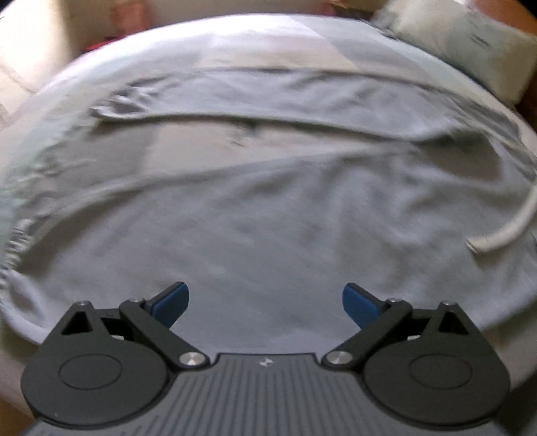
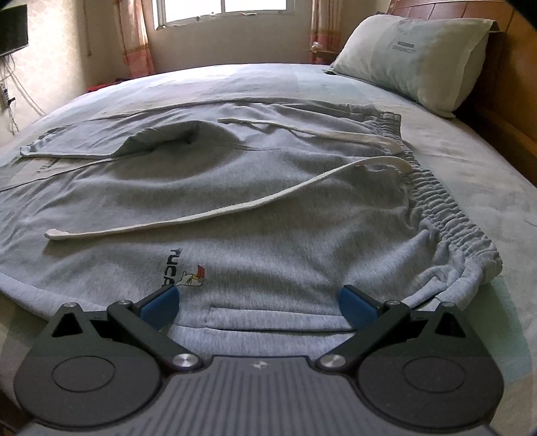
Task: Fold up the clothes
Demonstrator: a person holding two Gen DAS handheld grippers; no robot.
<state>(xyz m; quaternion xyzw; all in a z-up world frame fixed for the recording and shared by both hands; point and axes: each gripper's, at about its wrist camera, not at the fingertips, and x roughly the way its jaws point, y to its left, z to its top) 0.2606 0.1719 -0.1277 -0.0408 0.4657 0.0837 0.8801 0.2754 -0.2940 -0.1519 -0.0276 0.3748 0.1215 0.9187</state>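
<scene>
The left gripper (image 1: 265,303) has its blue-padded fingers (image 1: 173,302) spread wide apart, holding nothing, with the grey fabric of the sweatpants (image 1: 285,214) showing in the gap between them; whether the tips touch the cloth cannot be told, since this view is blurred. The right gripper (image 2: 256,303) is likewise wide open and empty, its fingers (image 2: 157,307) poised low over the near edge of the sweatpants (image 2: 268,208), just in front of a small printed logo (image 2: 183,271) with dark lettering and a cartoon bird. Both grippers point forward across the bed (image 2: 486,187), level and close to its surface. The sweatpants lie spread flat on the bed, the gathered elastic waistband (image 2: 449,214) to the right and the legs stretching away to the far left. Two white drawstrings (image 2: 201,214) trail leftward from the waistband across the cloth, one long and near, one shorter and farther. A pale pillow (image 2: 412,57) sits at the far right against a wooden headboard (image 2: 503,84), and a window (image 2: 221,11) with curtains lies beyond the far side of the bed.
</scene>
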